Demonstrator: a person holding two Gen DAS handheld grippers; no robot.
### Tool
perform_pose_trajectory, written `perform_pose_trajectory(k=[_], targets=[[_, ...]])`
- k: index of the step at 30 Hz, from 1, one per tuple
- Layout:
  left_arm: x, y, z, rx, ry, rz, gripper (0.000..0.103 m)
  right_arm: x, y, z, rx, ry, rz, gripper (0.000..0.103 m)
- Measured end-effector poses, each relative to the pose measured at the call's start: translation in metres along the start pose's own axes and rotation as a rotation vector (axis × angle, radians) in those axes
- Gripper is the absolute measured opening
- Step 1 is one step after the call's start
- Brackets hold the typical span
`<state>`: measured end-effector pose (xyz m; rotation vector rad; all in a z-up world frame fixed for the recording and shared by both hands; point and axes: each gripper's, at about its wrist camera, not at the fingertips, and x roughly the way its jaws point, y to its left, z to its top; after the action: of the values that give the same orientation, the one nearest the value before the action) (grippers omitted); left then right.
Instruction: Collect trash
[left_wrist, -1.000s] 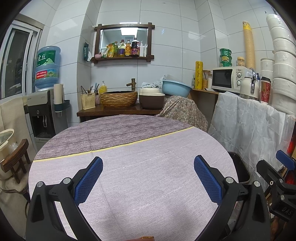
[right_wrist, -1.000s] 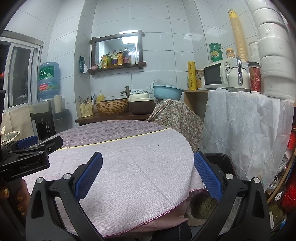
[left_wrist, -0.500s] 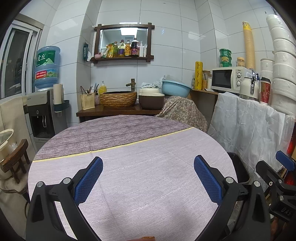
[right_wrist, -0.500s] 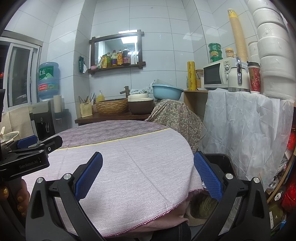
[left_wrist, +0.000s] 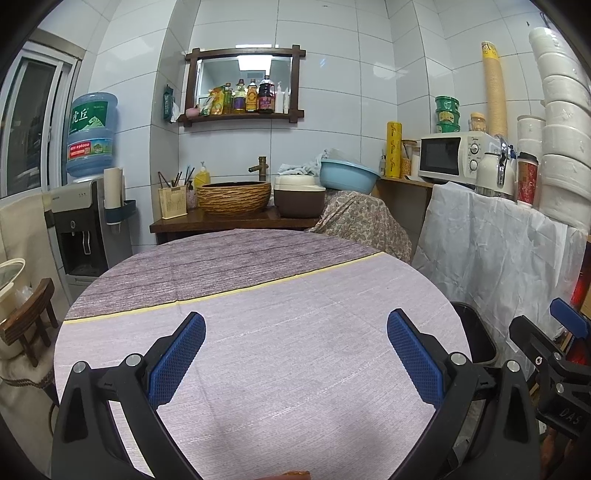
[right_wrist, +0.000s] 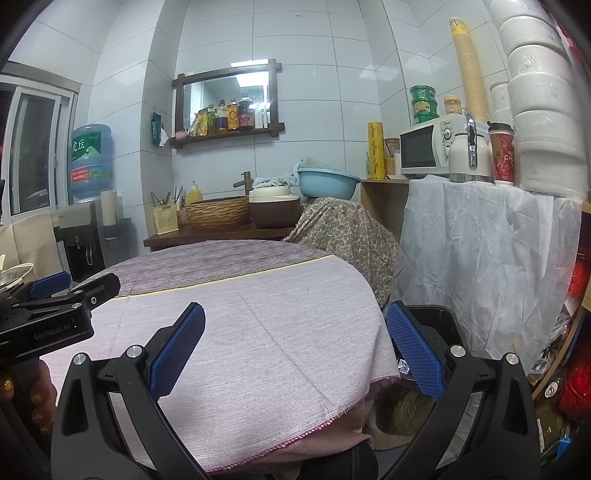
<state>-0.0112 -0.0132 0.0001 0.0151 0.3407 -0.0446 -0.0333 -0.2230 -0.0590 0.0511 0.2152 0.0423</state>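
No trash showed on the table (left_wrist: 295, 350); the bin (right_wrist: 439, 325) stood on the floor past its right edge, some scraps visible inside. The right gripper (right_wrist: 293, 350), spread wide and empty, hung nearer the bin; the left gripper (left_wrist: 295, 354), equally wide and empty, faced the table's middle.

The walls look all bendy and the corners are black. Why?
Left wrist view: the fisheye lens bows the white wall tiles and darkens the corners. Right wrist view: same bending, and the mirror reflects a bright ceiling light. The table looks sharp in both.
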Motion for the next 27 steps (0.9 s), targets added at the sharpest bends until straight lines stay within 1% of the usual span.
perform_pose_trajectory(k=[27], targets=[[0.0018,-0.001,-0.0022,-0.005,0.01,-0.001,0.098,0.0043,-0.0022,-0.0005,-0.001,0.014,0.008,0.097]])
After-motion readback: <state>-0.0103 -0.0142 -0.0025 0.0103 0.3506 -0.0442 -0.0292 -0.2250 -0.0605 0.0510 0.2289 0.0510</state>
